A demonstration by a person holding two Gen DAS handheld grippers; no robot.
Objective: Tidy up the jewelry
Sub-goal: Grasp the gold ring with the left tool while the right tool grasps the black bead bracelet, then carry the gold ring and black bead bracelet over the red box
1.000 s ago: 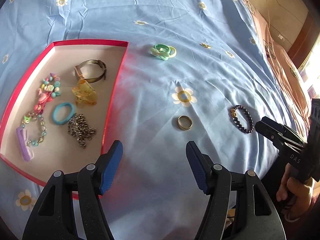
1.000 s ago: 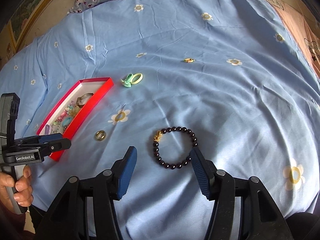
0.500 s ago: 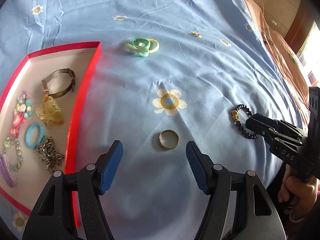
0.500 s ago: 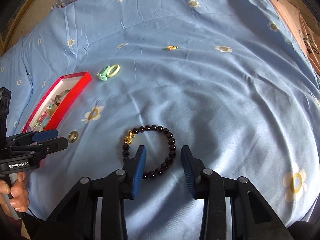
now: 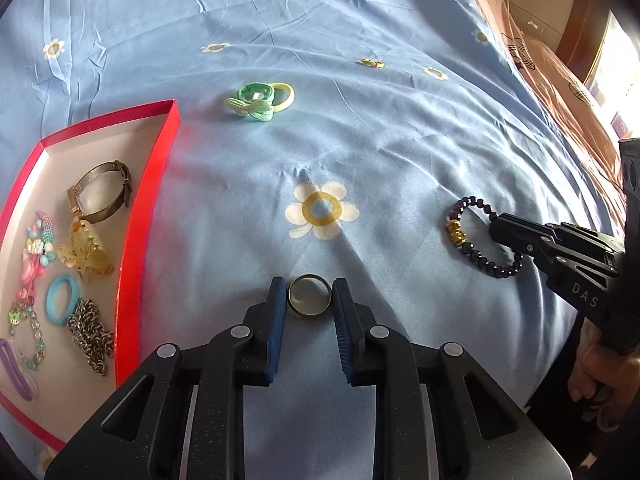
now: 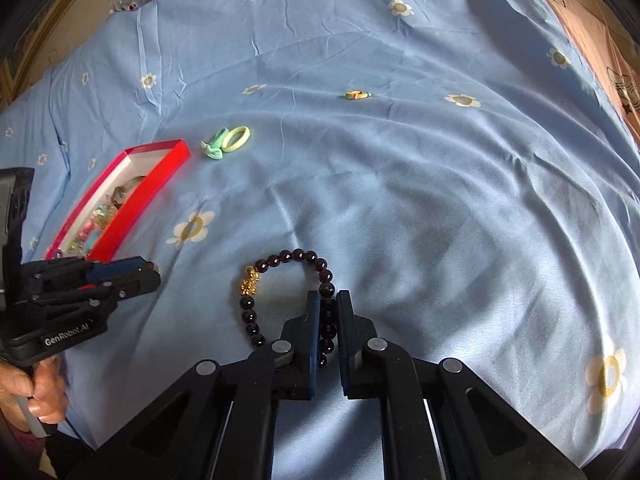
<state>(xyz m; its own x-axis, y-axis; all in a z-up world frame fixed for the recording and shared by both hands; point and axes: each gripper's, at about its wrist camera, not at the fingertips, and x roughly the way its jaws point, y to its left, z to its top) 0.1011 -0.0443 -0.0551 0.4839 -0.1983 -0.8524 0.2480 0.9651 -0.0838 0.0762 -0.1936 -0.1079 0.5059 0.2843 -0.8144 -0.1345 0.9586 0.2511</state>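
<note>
Here both tongs are closed on small, light pieces – left gripper (image 5: 309,300) pinching the stiff, slippery gold ring (image 5: 309,300) across its rim, right gripper (image 6: 327,320) clamping the loose beaded bracelet (image 6: 286,296) on its near strand

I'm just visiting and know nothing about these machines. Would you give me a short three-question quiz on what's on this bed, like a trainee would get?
1. True or false: the left tool has its pads on either side of the plain gold ring.
2. What does the right tool pinch? A) dark beaded bracelet with gold charm B) green bow hair tie C) blue ring
3. Fill in: the silver chain lies inside the shallow ____ box.

Key: 1 true; 2 A; 3 red.
</note>
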